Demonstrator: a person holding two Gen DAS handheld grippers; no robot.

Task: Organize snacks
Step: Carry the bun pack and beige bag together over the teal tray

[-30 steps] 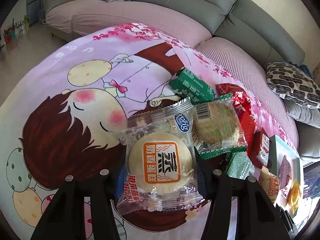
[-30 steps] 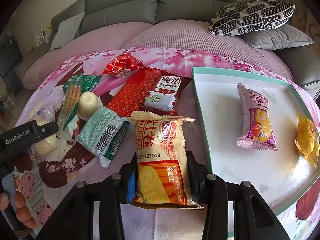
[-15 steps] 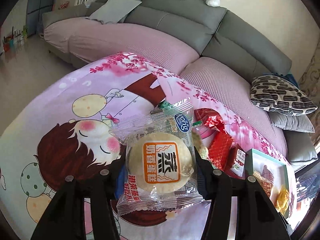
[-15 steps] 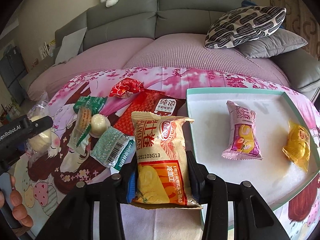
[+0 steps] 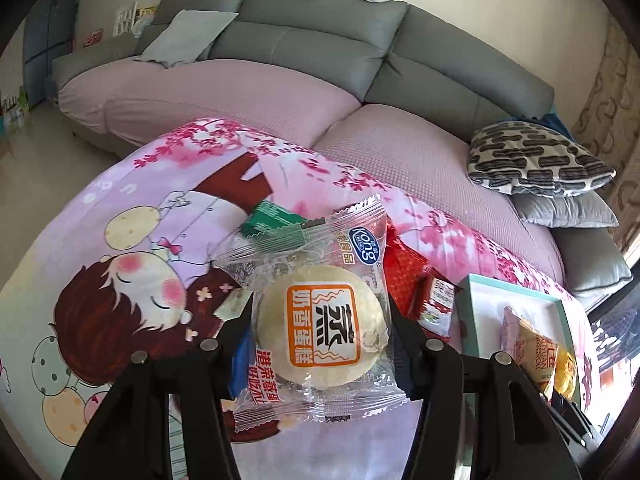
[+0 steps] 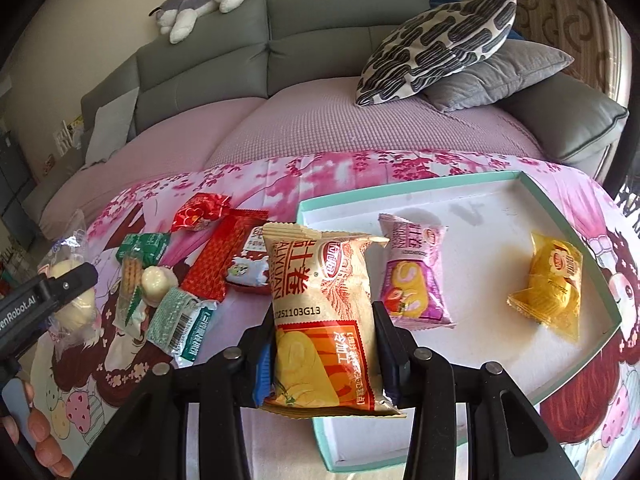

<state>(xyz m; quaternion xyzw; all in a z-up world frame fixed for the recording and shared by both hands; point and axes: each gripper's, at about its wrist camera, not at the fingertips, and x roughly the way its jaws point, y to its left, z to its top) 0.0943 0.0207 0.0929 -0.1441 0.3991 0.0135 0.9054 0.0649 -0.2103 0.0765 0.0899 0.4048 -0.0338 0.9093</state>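
A clear-wrapped steamed cake (image 5: 320, 330) is being gripped by the left tongs (image 5: 320, 344); an orange cake packet (image 6: 324, 320) is being clenched by the right tongs (image 6: 322, 350), the teal tray (image 6: 416, 188) lying just beyond.

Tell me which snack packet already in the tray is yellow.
The yellow packet near the tray's right wall. The other packet in the tray, the pink swirl-cake packet, lies left of it, closer to the pack held in the right gripper.

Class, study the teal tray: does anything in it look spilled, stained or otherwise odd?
Yes. The tray's white floor has a yellowish stain between the pink packet and yellow packet, plus grey smudges near its far wall.
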